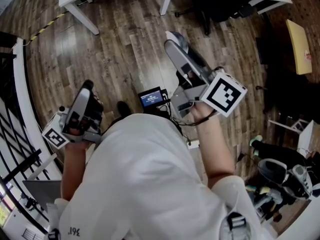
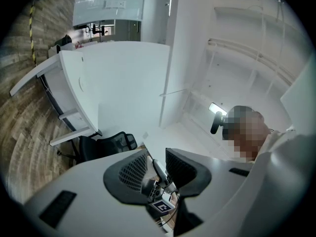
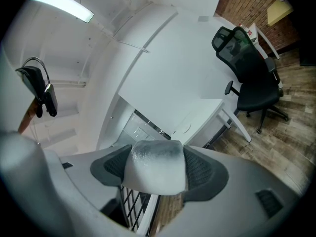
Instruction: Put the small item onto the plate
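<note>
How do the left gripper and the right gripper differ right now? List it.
The right gripper clamps a pale item; the left gripper has its jaws apart, empty. In the head view the right gripper is held higher in the picture than the left gripper. Each carries a marker cube.

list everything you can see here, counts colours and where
soft whitish-grey small item: one, whitish-grey, clamped in the right tool
white desk: one, white, on the wooden plank floor
black mesh office chair: one, black, beside the desk
small black screen device: one, black with blue display, in front of the person
flat yellow board: one, yellow, head view's right edge
left tool: one, grey-white, jaws apart, empty
right tool: one, grey-white, shut on the item
</note>
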`<state>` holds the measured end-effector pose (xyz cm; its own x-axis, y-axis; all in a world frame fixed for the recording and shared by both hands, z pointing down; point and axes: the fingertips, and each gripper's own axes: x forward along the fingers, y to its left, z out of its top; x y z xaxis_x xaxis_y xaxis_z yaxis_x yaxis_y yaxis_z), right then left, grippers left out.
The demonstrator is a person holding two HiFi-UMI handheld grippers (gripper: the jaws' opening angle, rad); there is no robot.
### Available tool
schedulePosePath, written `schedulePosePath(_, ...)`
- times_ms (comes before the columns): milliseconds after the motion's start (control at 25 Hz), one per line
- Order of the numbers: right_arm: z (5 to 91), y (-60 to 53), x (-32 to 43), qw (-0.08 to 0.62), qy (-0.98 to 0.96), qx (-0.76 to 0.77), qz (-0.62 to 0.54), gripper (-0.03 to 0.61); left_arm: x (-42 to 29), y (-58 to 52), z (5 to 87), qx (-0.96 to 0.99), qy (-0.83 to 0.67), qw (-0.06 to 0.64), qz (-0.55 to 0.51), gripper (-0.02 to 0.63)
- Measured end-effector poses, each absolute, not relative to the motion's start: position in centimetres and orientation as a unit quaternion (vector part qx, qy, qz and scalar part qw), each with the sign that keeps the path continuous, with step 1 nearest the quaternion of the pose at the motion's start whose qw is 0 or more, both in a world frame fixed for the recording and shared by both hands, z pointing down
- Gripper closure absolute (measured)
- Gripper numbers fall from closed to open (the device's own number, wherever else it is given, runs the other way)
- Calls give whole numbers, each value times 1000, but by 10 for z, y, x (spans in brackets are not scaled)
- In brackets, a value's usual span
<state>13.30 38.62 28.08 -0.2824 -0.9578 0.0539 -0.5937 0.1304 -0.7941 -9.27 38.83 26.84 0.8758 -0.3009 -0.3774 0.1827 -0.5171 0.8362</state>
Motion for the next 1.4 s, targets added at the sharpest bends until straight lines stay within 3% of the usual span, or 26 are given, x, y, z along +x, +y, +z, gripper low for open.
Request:
schedulePosePath(720, 303, 376, 191, 229, 725, -513, -398, 258, -20, 394, 278, 833, -62, 490, -249, 505)
schedulePosePath(1400, 320, 352, 189, 222, 723, -504, -417, 258, -15, 371, 286, 830, -72, 495, -247, 505)
